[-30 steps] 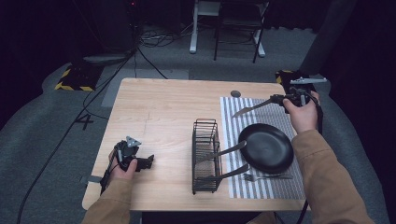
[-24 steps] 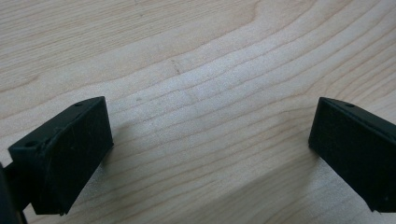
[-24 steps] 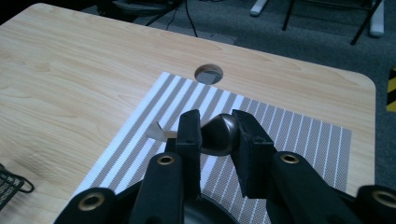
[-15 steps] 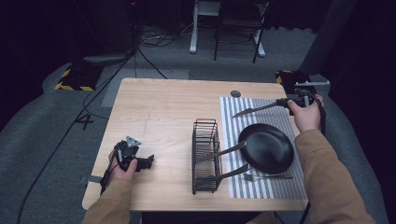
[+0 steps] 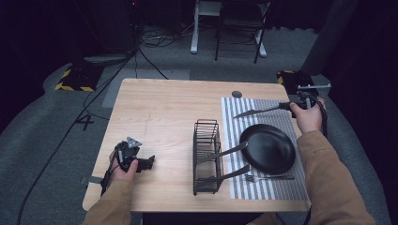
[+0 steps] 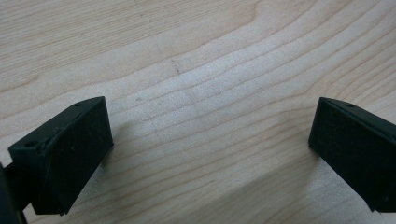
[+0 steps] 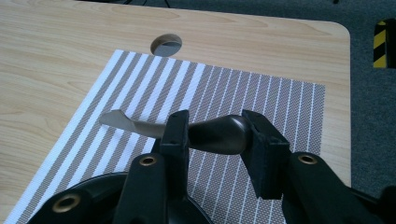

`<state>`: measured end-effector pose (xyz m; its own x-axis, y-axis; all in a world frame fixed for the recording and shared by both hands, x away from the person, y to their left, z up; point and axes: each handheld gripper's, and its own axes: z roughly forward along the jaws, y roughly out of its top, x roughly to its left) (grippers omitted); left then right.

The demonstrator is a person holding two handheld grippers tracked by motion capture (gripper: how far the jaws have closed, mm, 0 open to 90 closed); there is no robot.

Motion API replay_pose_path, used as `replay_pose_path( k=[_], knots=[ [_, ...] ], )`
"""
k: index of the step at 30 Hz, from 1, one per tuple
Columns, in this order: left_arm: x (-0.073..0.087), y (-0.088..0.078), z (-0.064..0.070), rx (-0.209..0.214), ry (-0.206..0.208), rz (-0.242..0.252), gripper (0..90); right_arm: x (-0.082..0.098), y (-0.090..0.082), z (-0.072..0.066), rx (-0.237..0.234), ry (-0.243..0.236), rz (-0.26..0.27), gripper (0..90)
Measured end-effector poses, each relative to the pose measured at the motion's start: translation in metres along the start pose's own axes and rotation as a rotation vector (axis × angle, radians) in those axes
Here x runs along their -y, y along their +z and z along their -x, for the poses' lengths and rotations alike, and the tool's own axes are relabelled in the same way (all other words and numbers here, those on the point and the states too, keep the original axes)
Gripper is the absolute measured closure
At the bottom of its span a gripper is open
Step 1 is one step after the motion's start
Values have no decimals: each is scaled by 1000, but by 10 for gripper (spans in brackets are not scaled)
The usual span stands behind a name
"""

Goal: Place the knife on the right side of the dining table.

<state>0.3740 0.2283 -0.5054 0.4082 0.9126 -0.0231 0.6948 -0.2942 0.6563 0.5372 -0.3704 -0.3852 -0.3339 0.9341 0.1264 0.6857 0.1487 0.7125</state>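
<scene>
A knife [image 5: 261,111] with a dark handle and grey blade lies across the far part of the striped mat [image 5: 281,190], blade pointing left. My right gripper [image 5: 294,105] is at its handle by the table's right edge. Seen from the right gripper view, the handle [image 7: 217,133] sits between the jaws of my right gripper [image 7: 215,130], which have just been opening and no longer press on it. My left gripper [image 5: 143,162] rests at the table's near left. Its jaws stand wide apart over bare wood, and my left gripper [image 6: 210,135] has nothing between them.
A black frying pan [image 5: 268,149] sits on the mat, with a fork [image 5: 268,177] in front of it. A black wire rack [image 5: 207,140] stands mid-table with two utensil handles [image 5: 231,150] sticking out to the right. A round cable hole [image 5: 237,94] lies behind the mat.
My right hand has sunk toward the mat with the knife, and its jaws have spread. The left hand has not moved.
</scene>
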Motion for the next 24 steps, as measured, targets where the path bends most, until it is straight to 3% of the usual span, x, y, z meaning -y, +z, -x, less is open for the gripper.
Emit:
replay_pose_path(
  k=[24],
  knots=[
    [0,0,0,0,0,0,0,18,21,24,17,59,-42,576]
  ],
)
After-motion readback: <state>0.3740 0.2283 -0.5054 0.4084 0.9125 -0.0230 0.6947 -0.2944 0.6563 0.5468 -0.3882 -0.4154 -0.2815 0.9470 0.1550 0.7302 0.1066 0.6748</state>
